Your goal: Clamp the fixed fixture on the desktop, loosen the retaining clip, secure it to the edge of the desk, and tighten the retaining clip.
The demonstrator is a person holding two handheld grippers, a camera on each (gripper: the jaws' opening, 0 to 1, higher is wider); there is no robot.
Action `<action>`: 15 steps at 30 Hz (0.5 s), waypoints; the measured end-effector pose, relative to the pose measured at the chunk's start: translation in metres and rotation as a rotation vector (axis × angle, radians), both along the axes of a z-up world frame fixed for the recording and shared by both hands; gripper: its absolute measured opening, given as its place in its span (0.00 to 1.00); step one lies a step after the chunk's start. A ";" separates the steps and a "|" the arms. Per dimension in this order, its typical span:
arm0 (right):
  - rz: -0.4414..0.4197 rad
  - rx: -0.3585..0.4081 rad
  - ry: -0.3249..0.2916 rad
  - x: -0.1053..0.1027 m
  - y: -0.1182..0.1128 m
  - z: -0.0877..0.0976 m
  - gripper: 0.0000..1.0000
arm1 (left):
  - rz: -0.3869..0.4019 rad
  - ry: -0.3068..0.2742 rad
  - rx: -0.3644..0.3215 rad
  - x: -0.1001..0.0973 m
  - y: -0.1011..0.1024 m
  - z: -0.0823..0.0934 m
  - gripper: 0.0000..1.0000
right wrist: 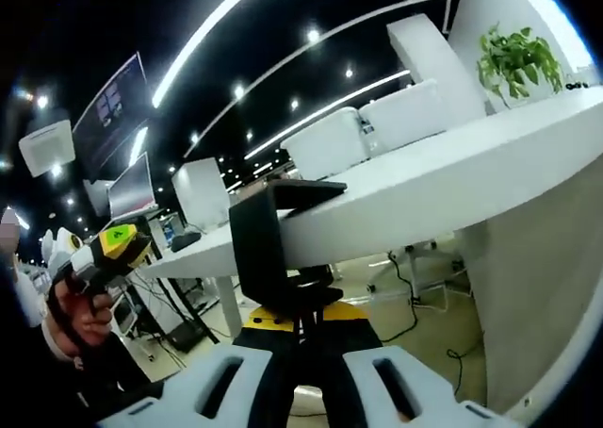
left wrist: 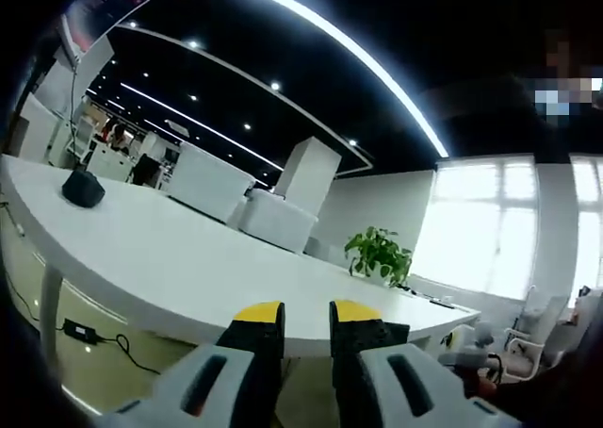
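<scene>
The black C-shaped fixture [right wrist: 254,244] sits over the edge of the white desk [right wrist: 452,192]: its top arm lies over the desktop and its lower part hangs under the edge. My right gripper [right wrist: 306,322] is shut on that lower part, where the clip's screw runs down between the yellow-tipped jaws. The left gripper [right wrist: 115,243] hangs off to the left in a person's hand [right wrist: 80,320], away from the fixture. In the left gripper view, the left gripper [left wrist: 306,315] is open with nothing between its jaws, facing the long white desk [left wrist: 188,268].
A small black stand [left wrist: 83,188] sits on the desk at the far left and a potted plant [left wrist: 380,254] at the far end. A cable and power brick [left wrist: 80,332] lie on the floor under it. White armchairs [right wrist: 330,145] and monitors [right wrist: 127,192] stand beyond.
</scene>
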State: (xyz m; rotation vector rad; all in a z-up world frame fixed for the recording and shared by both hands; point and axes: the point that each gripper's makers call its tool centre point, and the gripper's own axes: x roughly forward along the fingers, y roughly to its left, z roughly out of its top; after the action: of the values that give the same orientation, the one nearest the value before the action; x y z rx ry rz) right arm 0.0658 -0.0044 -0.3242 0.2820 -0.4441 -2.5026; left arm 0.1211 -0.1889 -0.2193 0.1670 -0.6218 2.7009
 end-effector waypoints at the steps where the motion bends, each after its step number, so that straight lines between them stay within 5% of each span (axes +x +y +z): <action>1: 0.000 0.003 0.002 -0.002 0.000 -0.001 0.04 | -0.007 0.001 0.000 0.000 0.001 0.000 0.19; 5: 0.015 0.008 0.019 -0.003 0.000 -0.002 0.04 | -0.058 0.001 -0.005 0.004 0.012 0.000 0.18; 15: 0.212 0.054 0.092 -0.006 -0.002 -0.002 0.04 | -0.150 0.014 -0.023 0.010 0.036 0.001 0.18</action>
State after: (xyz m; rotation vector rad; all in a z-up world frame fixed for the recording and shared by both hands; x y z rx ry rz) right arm 0.0601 -0.0065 -0.3263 0.2216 -0.2941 -2.3114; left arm 0.1314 -0.1533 -0.2187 0.1275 -0.5754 2.5595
